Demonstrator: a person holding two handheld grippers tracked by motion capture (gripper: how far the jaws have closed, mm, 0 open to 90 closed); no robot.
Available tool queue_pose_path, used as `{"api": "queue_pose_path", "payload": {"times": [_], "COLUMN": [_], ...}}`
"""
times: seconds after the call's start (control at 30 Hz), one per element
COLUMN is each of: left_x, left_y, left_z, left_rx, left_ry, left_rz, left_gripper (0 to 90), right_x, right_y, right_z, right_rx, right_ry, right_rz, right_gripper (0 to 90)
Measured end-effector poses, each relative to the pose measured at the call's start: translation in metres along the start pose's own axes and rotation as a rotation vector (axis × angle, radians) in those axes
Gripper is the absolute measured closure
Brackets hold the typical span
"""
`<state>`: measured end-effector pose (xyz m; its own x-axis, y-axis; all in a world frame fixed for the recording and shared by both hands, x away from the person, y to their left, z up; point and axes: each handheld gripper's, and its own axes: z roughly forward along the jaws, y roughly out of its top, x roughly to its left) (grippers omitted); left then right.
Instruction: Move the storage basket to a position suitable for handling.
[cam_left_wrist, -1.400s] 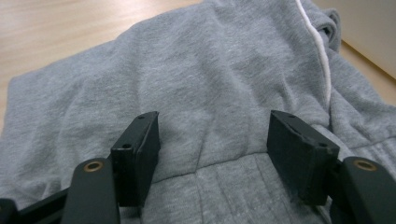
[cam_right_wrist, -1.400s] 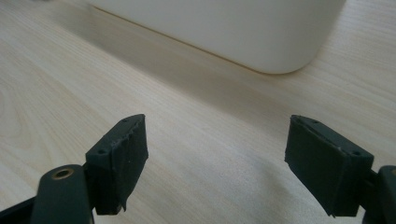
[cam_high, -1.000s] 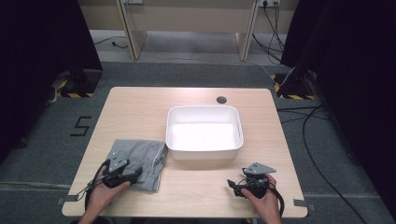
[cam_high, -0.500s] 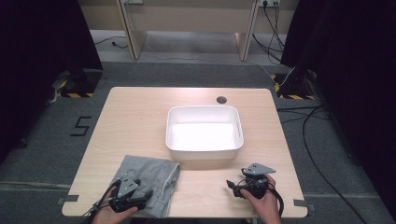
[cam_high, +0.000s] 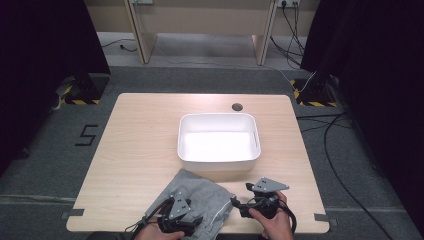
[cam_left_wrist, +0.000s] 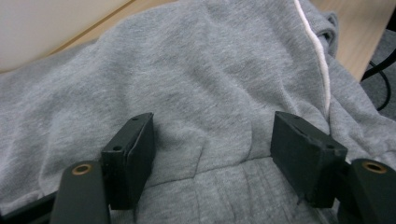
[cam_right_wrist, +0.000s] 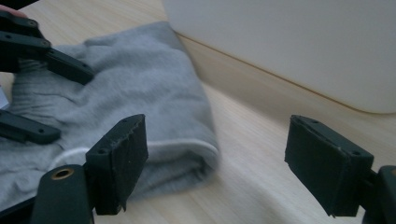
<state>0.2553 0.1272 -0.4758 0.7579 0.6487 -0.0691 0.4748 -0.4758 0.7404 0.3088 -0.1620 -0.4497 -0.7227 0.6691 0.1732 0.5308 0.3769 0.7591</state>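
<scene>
Where the table (cam_high: 140, 150) meets its near edge, a grey garment (cam_high: 200, 200) lies crumpled, just in front of the white tub (cam_high: 219, 141) and close to its near wall. The left gripper (cam_high: 186, 226) sits over the garment's near part, held in a hand (cam_high: 150, 233) at the bottom of the high view. In the left gripper view its jaws stand wide apart with the garment (cam_left_wrist: 205, 93) spread under and between them; they press down on or hover just over the cloth, and nothing is pinched. A white seam line (cam_left_wrist: 322, 70) runs along the cloth at the right. The right gripper (cam_high: 239, 206) lies just beside the garment's right edge, held low over the table. In the right gripper view its jaws are wide open and empty, with the folded edge of the garment (cam_right_wrist: 154, 107) by one jaw, bare wood between them, and the tub (cam_right_wrist: 299, 46) close behind.
</scene>
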Motion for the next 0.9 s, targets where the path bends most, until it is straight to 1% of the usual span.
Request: {"api": "queue_pose_path", "payload": {"times": [0.03,0.07,0.1,0.13,0.17,0.2,0.23,0.27,0.3,0.33,0.37,0.4,0.43,0.5,0.53,0.57,0.6,0.63,0.67,0.7,0.73,0.8,0.83,0.87,0.9], "left_x": [0.001,0.003,0.003,0.007,0.01,0.013,0.017,0.026,0.033,0.033,0.042,0.05,0.058,0.073,0.082,0.087,0.095,0.095,0.098,0.098,0.096,0.09,0.086,0.078,0.078], "left_y": [0.0,0.0,0.0,0.0,0.001,0.002,0.003,0.004,0.005,0.005,0.004,0.004,0.002,-0.003,-0.007,-0.009,-0.015,-0.015,-0.018,-0.019,-0.021,-0.023,-0.023,-0.022,-0.022], "left_z": [-0.001,-0.002,-0.002,-0.004,-0.006,-0.009,-0.013,-0.021,-0.026,-0.026,-0.032,-0.036,-0.039,-0.043,-0.045,-0.046,-0.045,-0.045,-0.044,-0.043,-0.039,-0.032,-0.029,-0.023,-0.023], "left_rx": [-0.005,-0.011,-0.011,-0.016,-0.023,-0.03,-0.037,-0.06,-0.074,-0.074,-0.085,-0.082,-0.071,-0.035,-0.026,-0.014,0.007,0.007,0.015,0.029,0.056,0.087,0.098,0.104,0.104], "left_ry": [-0.008,-0.029,-0.029,-0.06,-0.082,-0.086,-0.071,-0.044,-0.034,-0.034,-0.011,0.016,0.051,0.122,0.142,0.141,0.128,0.128,0.113,0.099,0.083,0.077,0.07,0.035,0.035], "left_rz": [-0.005,-0.021,-0.021,-0.047,-0.068,-0.075,-0.072,-0.075,-0.095,-0.095,-0.113,-0.118,-0.116,-0.099,-0.115,-0.13,-0.162,-0.162,-0.175,-0.173,-0.157,-0.127,-0.114,-0.098,-0.098], "left_gripper": [30.1,29.7,27.9,27.9,25.0,24.3,24.8,24.6,24.6,24.3,24.2,24.2,24.2,24.3,24.8,25.8,26.4,27.2,27.2,28.5,29.8,33.3,33.4,33.6,33.1], "right_x": [0.005,0.007,0.007,0.009,0.011,0.013,0.015,0.018,0.019,0.019,0.022,0.023,0.023,0.023,0.023,0.022,0.019,0.019,0.017,0.014,0.013,0.011,0.008,0.003,0.003], "right_y": [0.001,0.001,0.001,0.001,0.001,0.001,0.001,0.0,-0.001,-0.001,-0.002,-0.003,-0.003,-0.007,-0.008,-0.01,-0.012,-0.012,-0.012,-0.013,-0.013,-0.013,-0.012,-0.012,-0.012], "right_z": [0.002,0.003,0.003,0.005,0.008,0.01,0.012,0.017,0.019,0.019,0.025,0.028,0.028,0.034,0.037,0.039,0.041,0.041,0.042,0.041,0.041,0.04,0.039,0.033,0.033], "right_rx": [-0.002,0.002,0.002,0.002,0.005,0.008,0.01,0.017,0.016,0.016,0.023,0.034,0.034,0.056,0.065,0.069,0.07,0.07,0.072,0.07,0.071,0.078,0.08,0.085,0.085], "right_ry": [0.004,0.007,0.007,0.01,0.01,0.012,0.013,0.03,0.036,0.036,0.041,0.032,0.032,0.008,0.001,-0.005,-0.017,-0.017,-0.011,-0.005,-0.005,-0.008,-0.022,-0.064,-0.064], "right_rz": [-0.013,-0.012,-0.012,-0.013,-0.013,-0.019,-0.019,-0.028,-0.032,-0.032,-0.038,-0.039,-0.039,-0.055,-0.065,-0.062,-0.049,-0.049,-0.043,-0.039,-0.042,-0.043,-0.049,-0.055,-0.055], "right_gripper": [21.9,21.9,21.9,21.9,21.7,21.6,21.5,20.9,20.8,20.8,20.7,20.6,20.6,20.3,19.9,18.0,16.2,16.2,16.2,16.2,16.2,16.2,16.1,16.1,16.1]}}
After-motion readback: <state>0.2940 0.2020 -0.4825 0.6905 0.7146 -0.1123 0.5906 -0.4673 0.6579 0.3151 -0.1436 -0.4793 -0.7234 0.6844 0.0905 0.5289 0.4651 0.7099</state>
